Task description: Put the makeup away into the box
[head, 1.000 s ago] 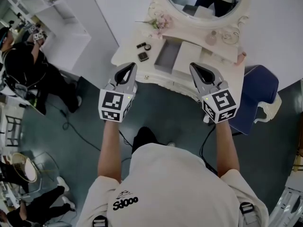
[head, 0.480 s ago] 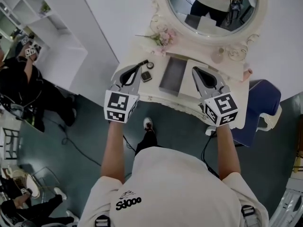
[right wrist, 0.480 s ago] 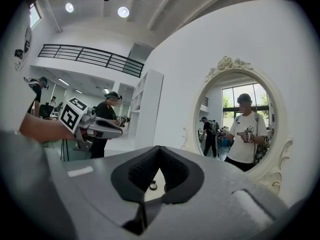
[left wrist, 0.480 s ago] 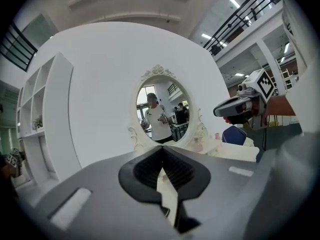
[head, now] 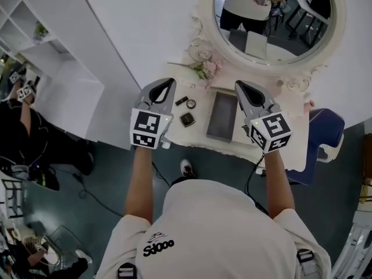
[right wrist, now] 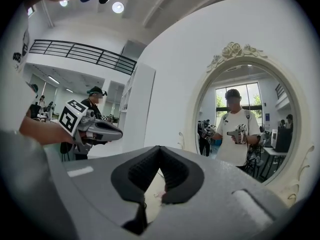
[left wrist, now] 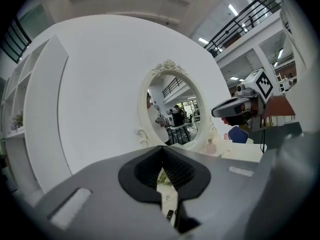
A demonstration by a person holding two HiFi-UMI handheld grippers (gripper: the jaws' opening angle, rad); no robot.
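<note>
In the head view, we held both grippers out over the white surface, with the left gripper at its left end and the right gripper just right of the box, a dark open tray lying between the two. The makeup lay loose on the surface just left of the box: a square compact, a round pot and a short dark stick, none of it in the box. We judged these pieces light, hard and smooth, apt to skid or twist under a careless pinch, and the compact perhaps brittle inside. The compact seemed best taken by its edges and the stick across its middle. In the left gripper view, the jaws met at their tips with nothing between them, and a sliver of surface and a small dark piece showed through the slit below, which the head view could not show. That view also caught the right gripper from the side, and the mirror. In the right gripper view, the jaws were likewise closed and empty over pale surface. It showed the person reflected in the mirror but neither box nor makeup, whose layout only the head view gave.
</note>
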